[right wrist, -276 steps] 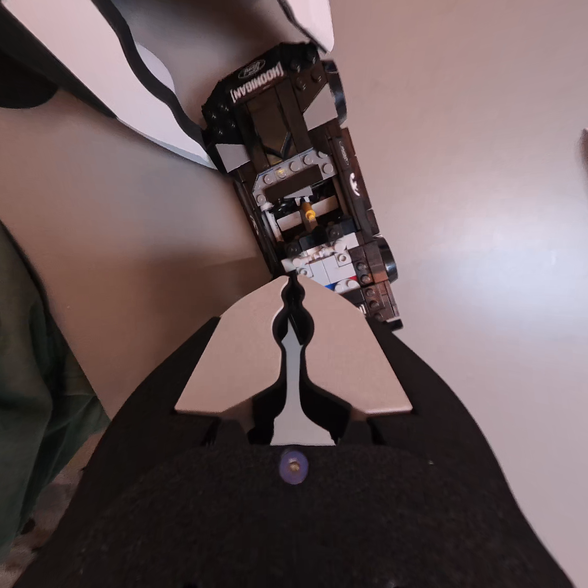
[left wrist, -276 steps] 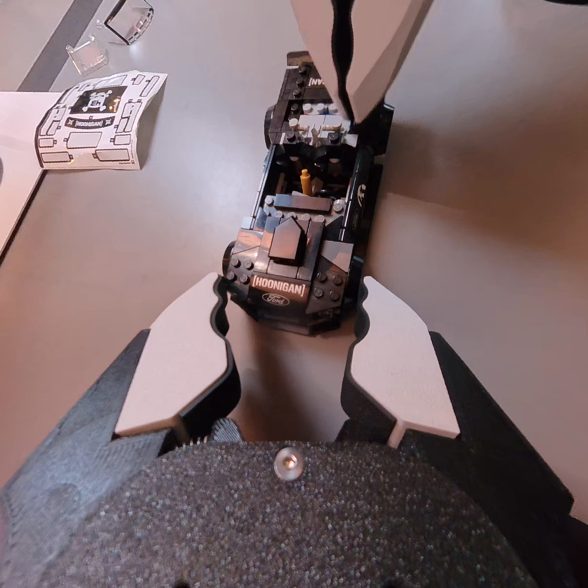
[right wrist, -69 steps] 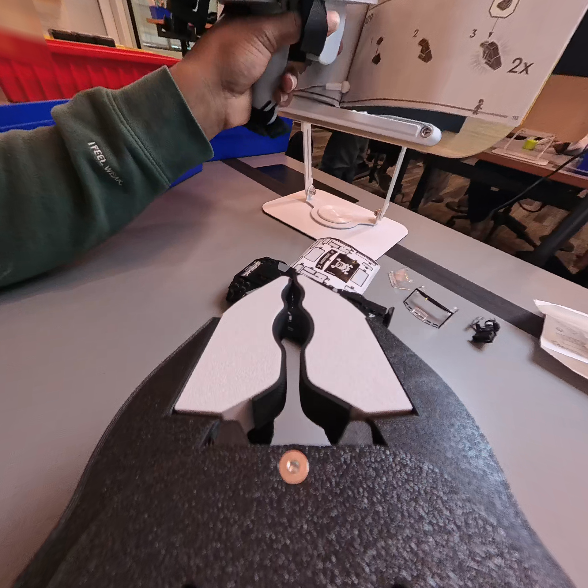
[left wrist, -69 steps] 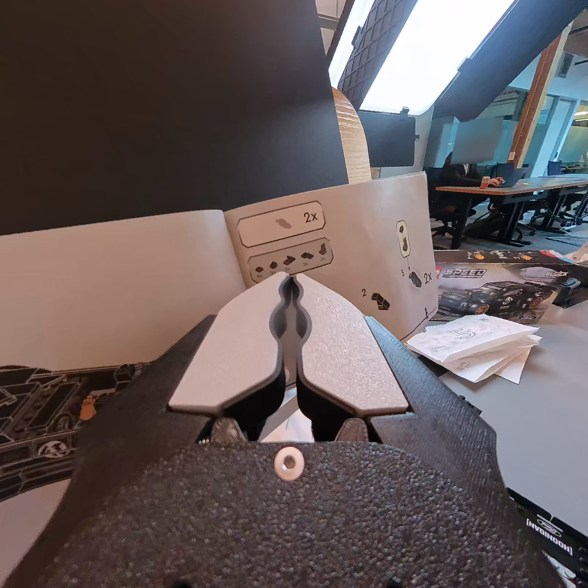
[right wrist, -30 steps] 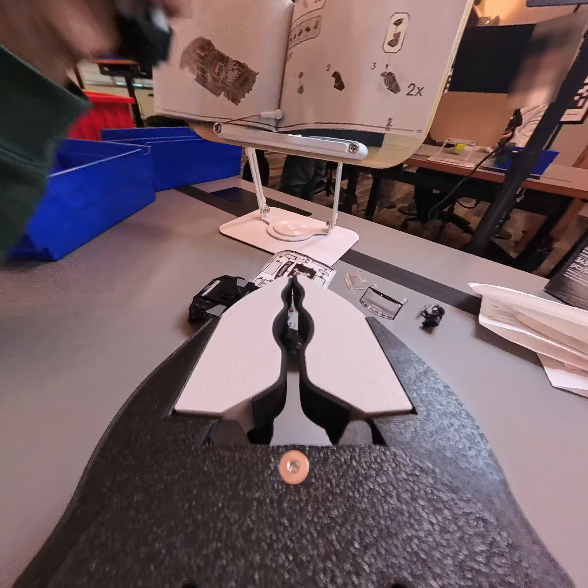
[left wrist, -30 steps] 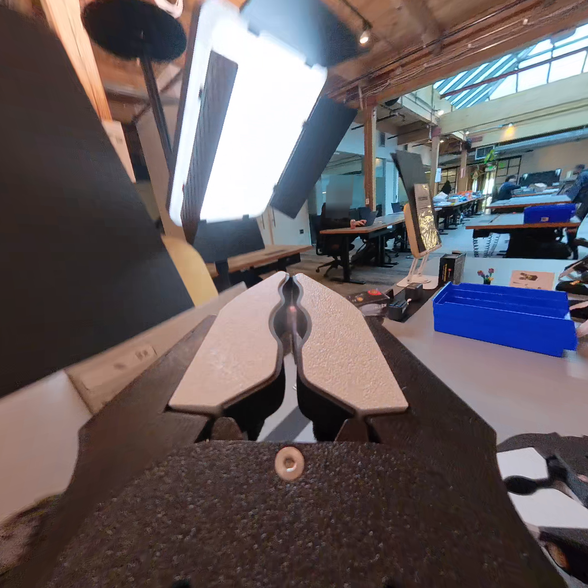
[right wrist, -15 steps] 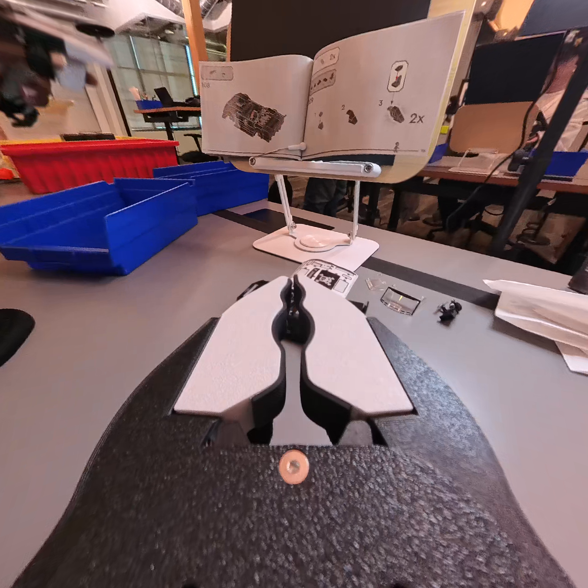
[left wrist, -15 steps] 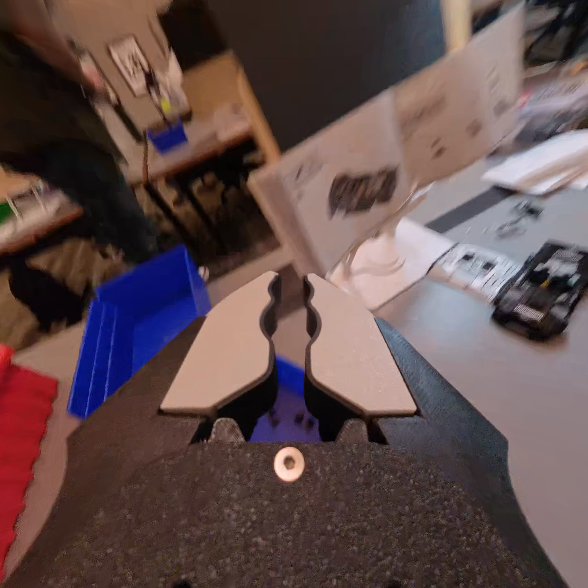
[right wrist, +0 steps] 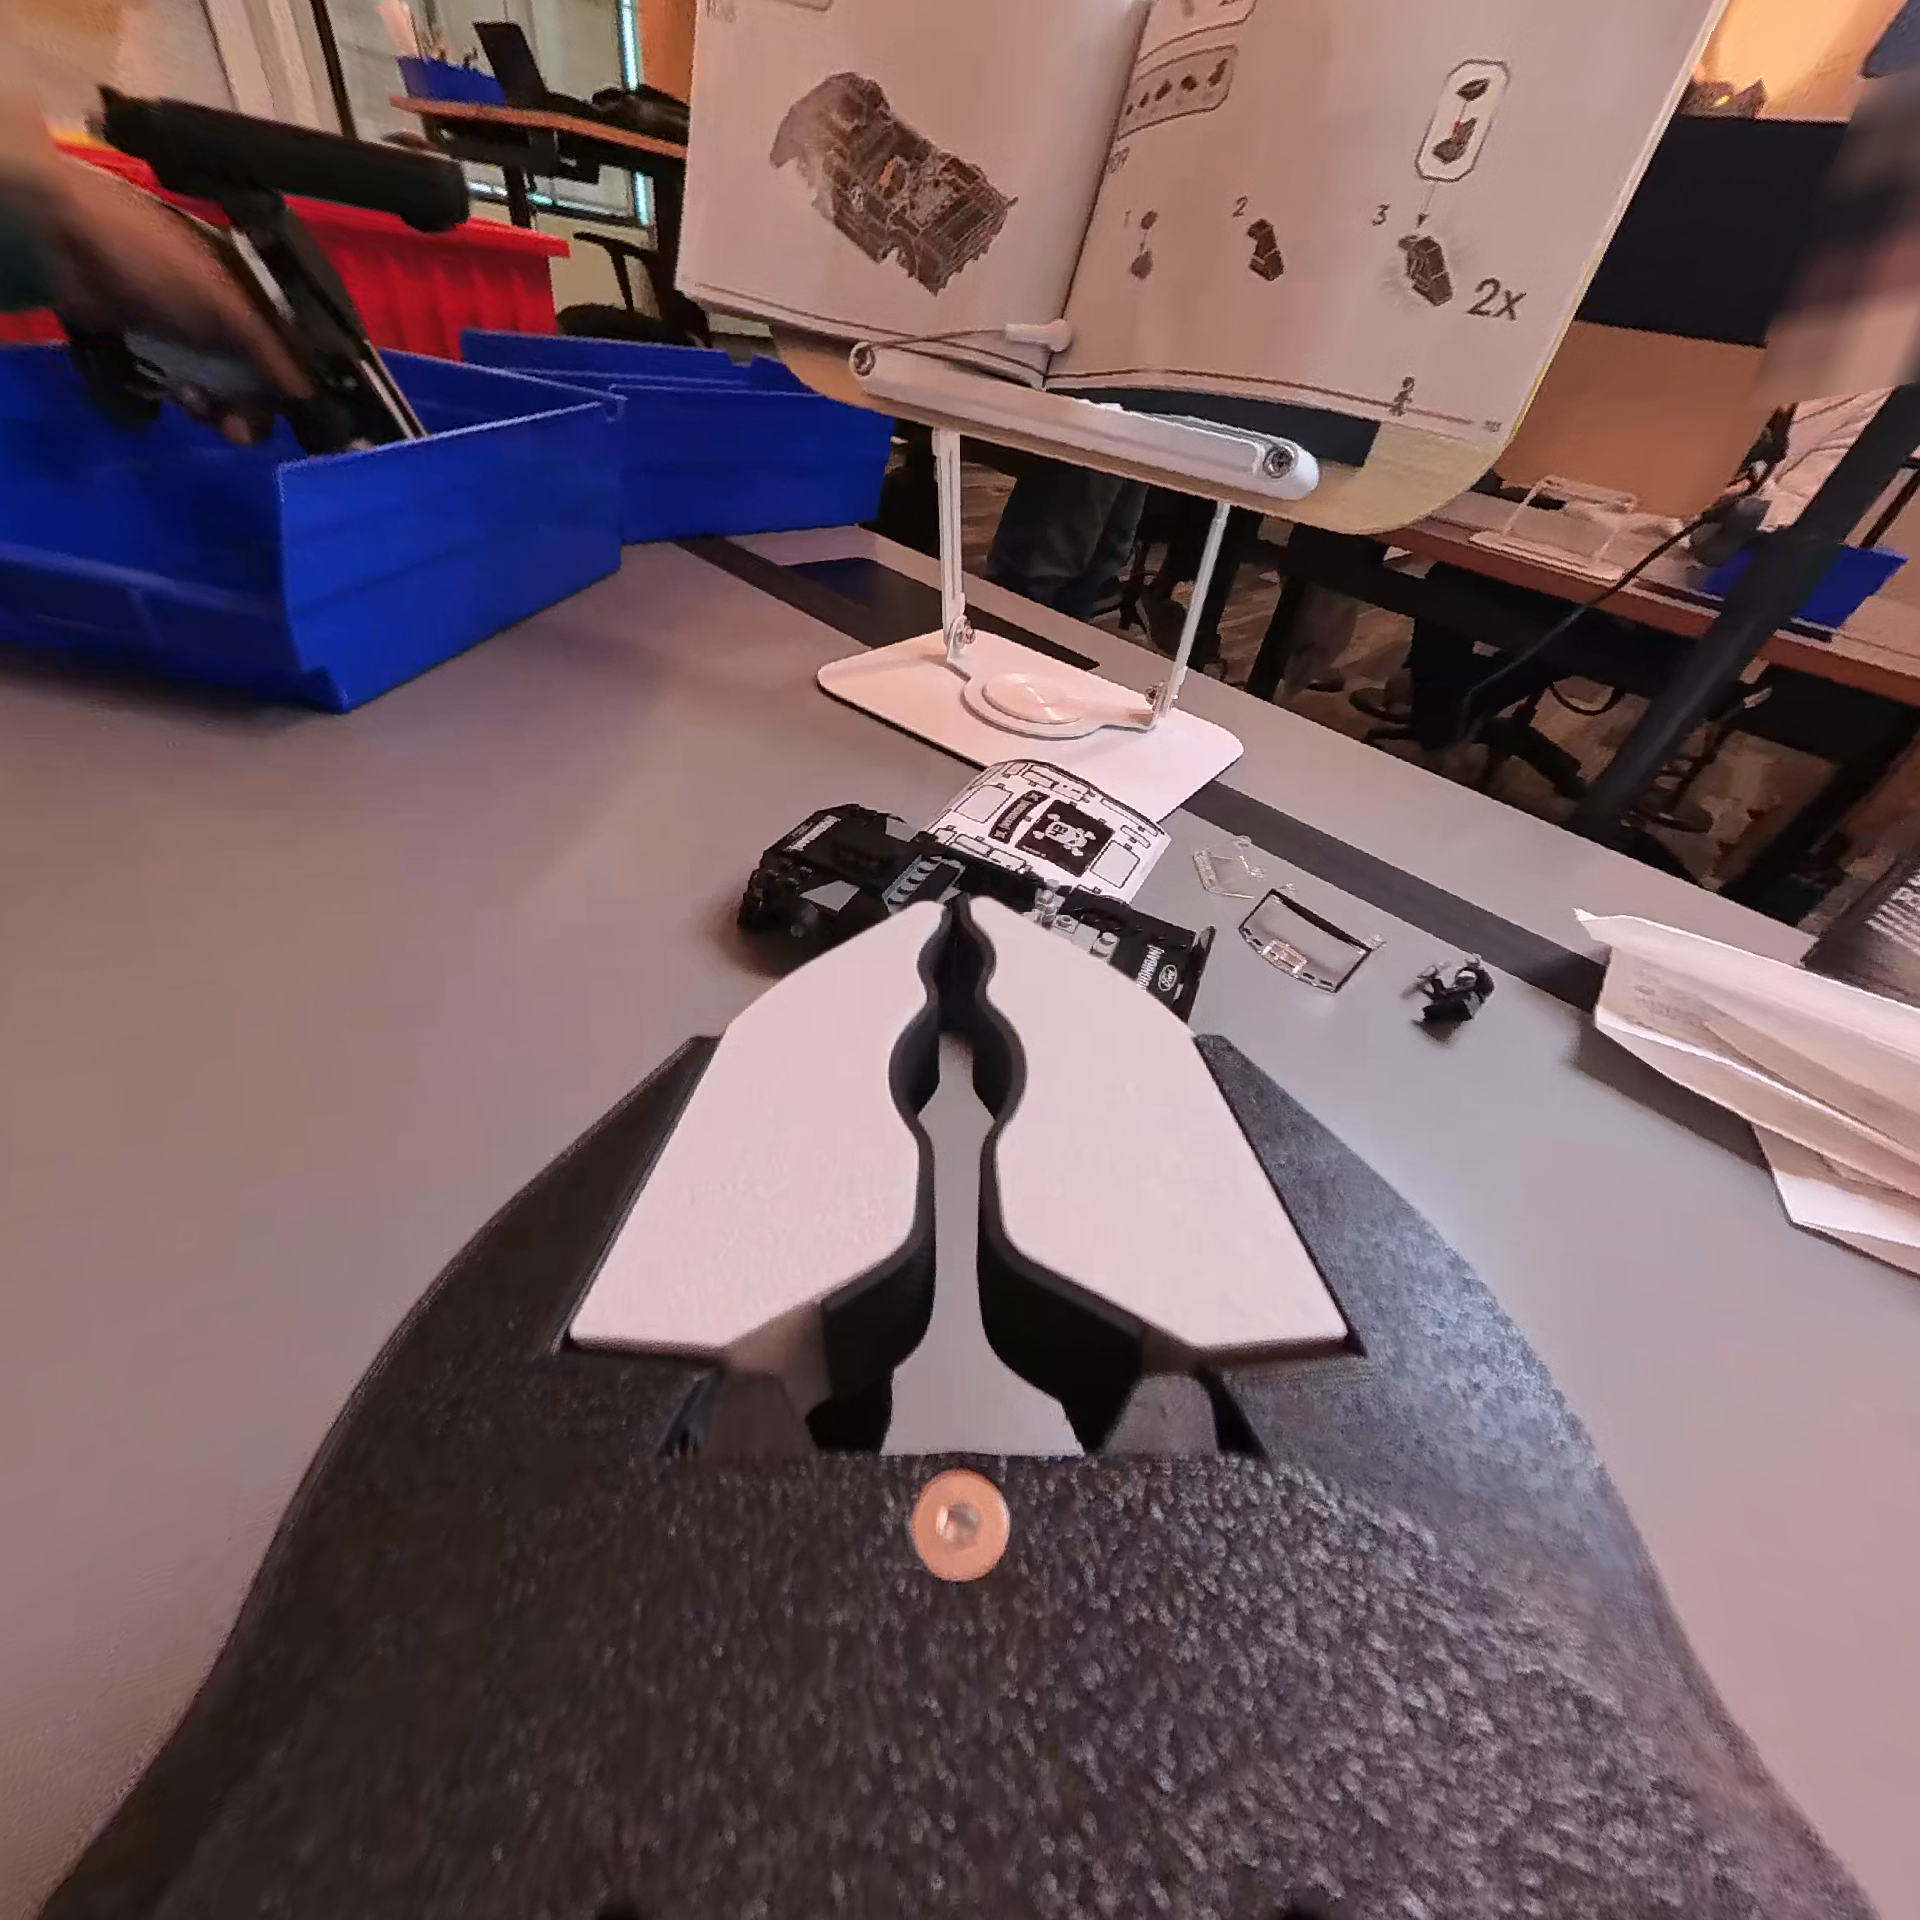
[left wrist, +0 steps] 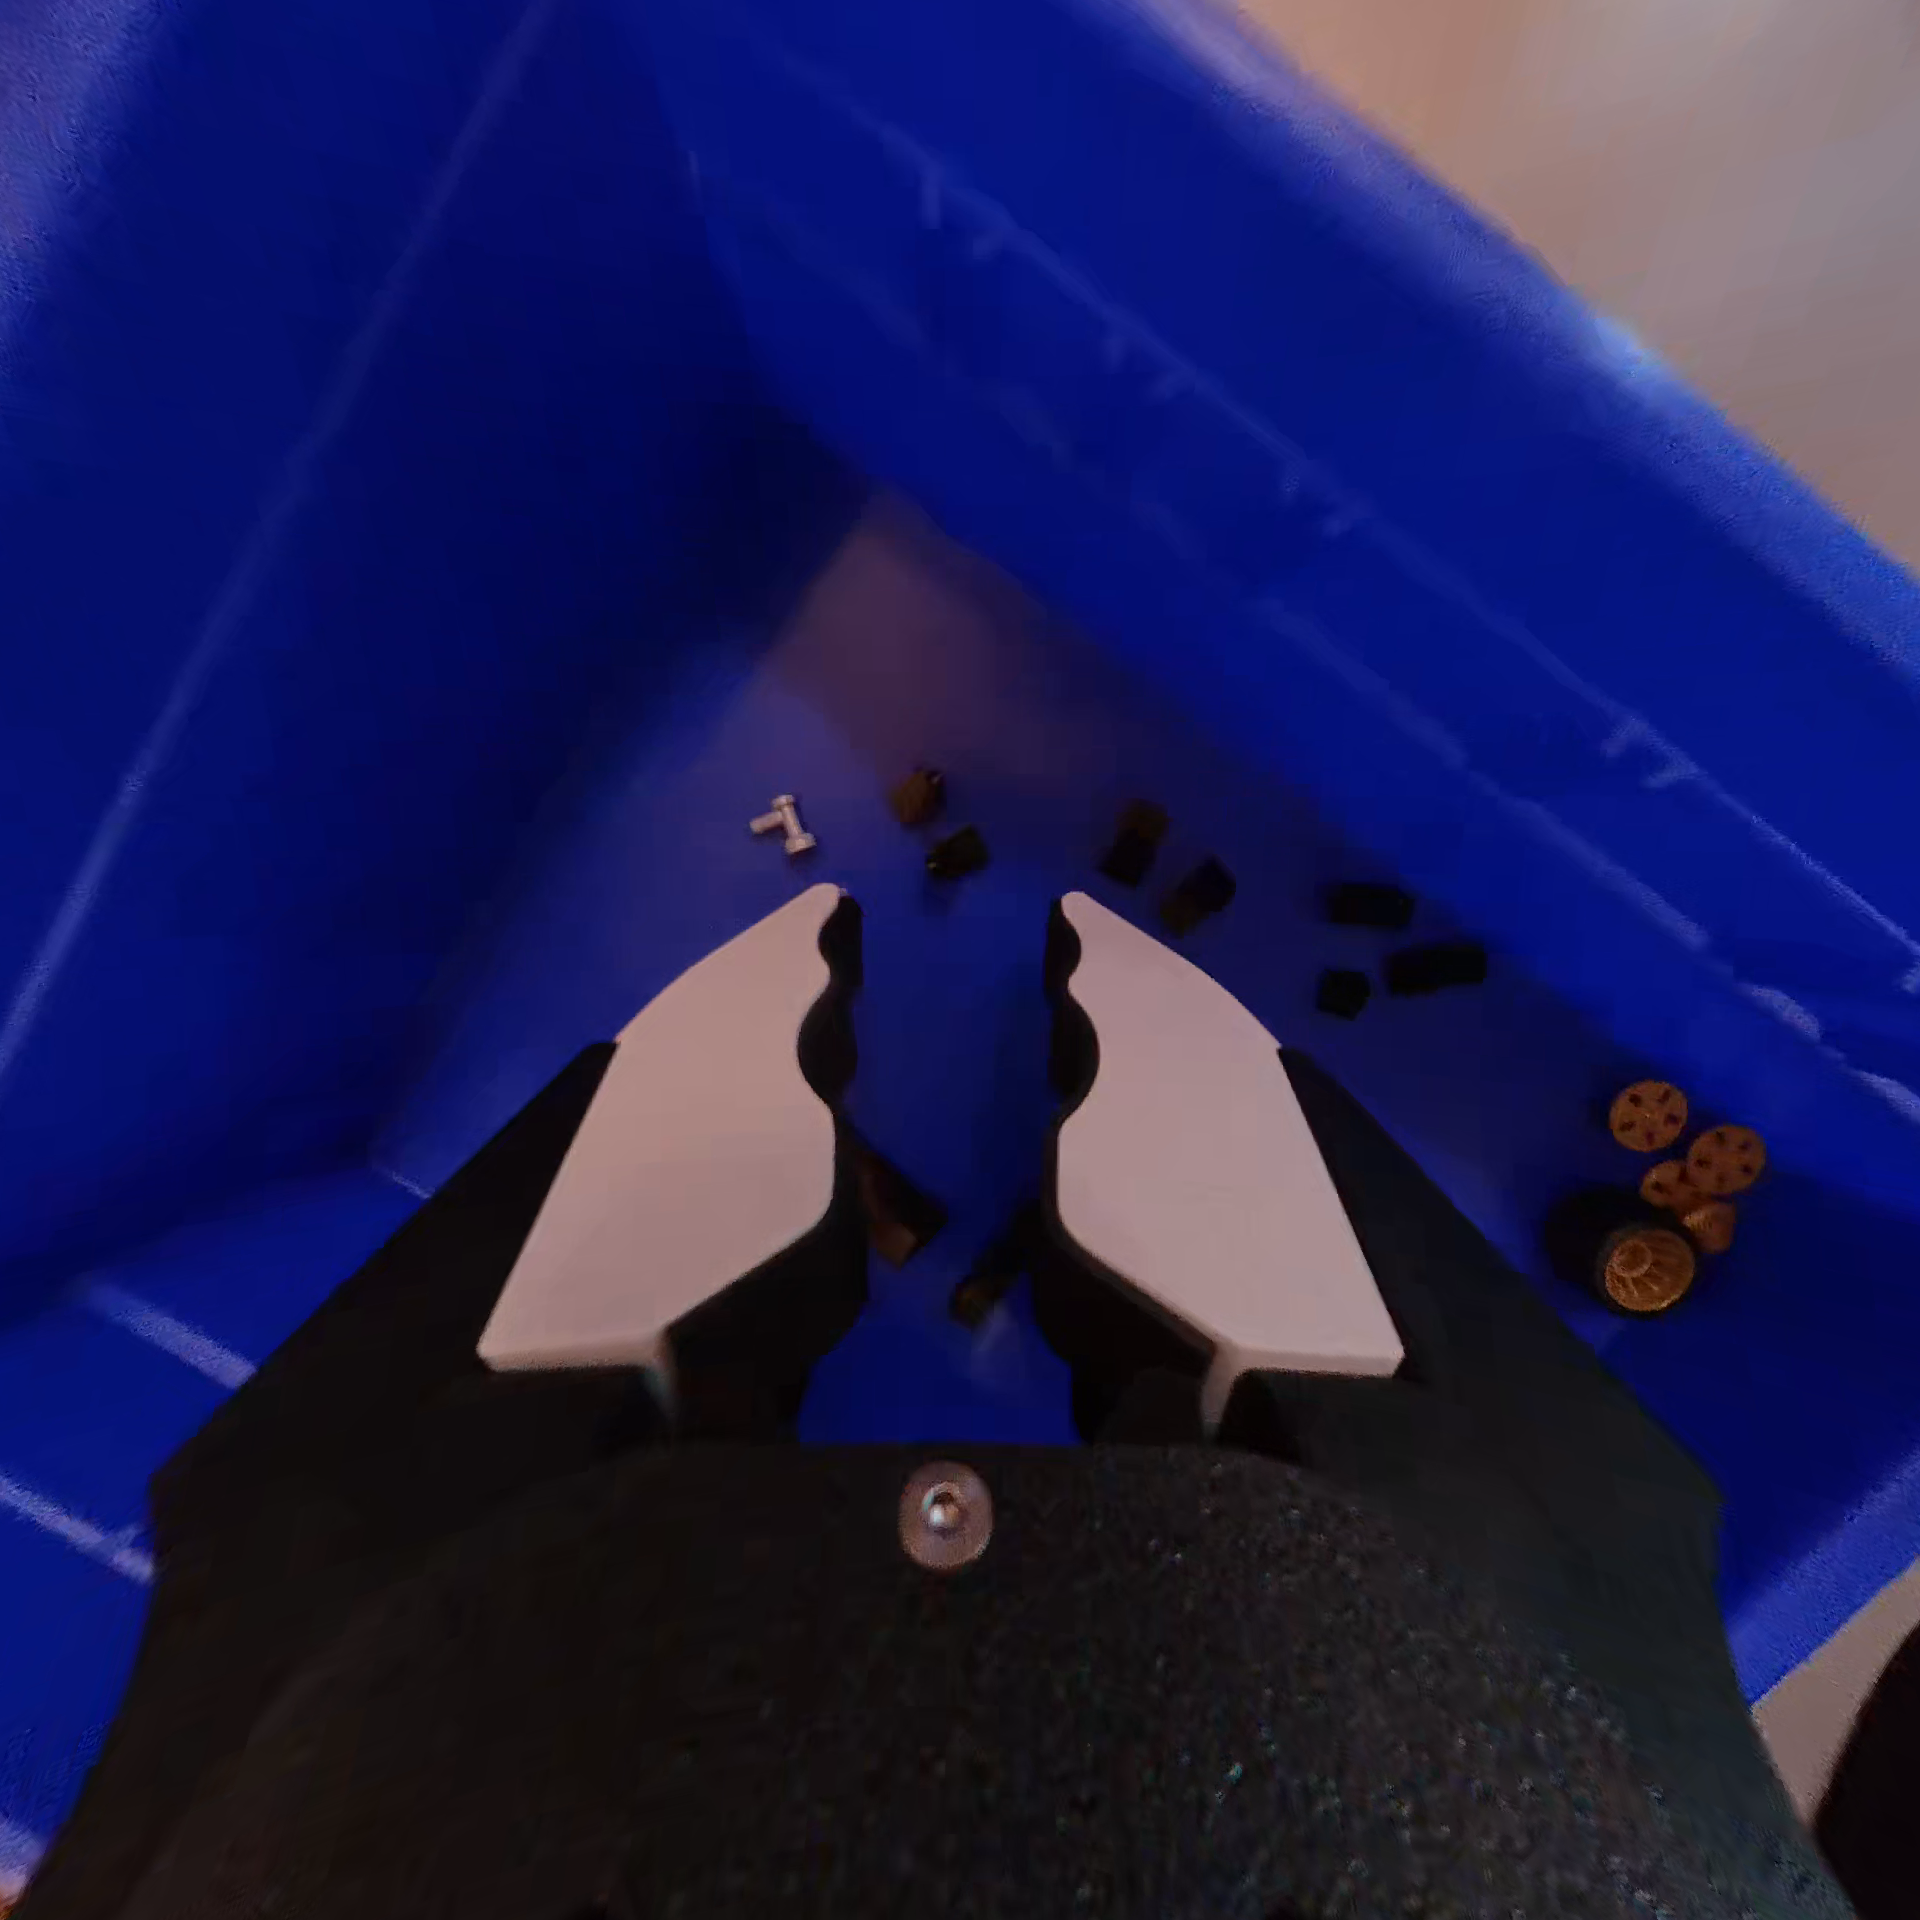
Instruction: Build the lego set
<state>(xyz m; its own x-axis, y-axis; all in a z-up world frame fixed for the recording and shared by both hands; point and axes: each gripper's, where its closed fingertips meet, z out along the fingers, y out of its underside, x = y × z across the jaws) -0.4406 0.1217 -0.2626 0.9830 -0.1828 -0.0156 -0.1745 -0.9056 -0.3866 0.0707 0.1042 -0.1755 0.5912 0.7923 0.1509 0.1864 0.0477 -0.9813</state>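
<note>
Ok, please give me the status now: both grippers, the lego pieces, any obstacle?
Left gripper open, inside blue bin, over small dark pieces. Right gripper shut, empty, near black lego car. Nothing blocking.

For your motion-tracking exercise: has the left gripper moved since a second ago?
Yes. The left gripper swung from facing out across the room to pointing down into the blue bin, and it has opened above the small dark pieces on the bin floor.

Left wrist view: dim, motion-blurred blue bin (left wrist: 1247, 436) walls. Right wrist view: evenly lit, wide-angle edge distortion, blurred upper-left corner.
</note>
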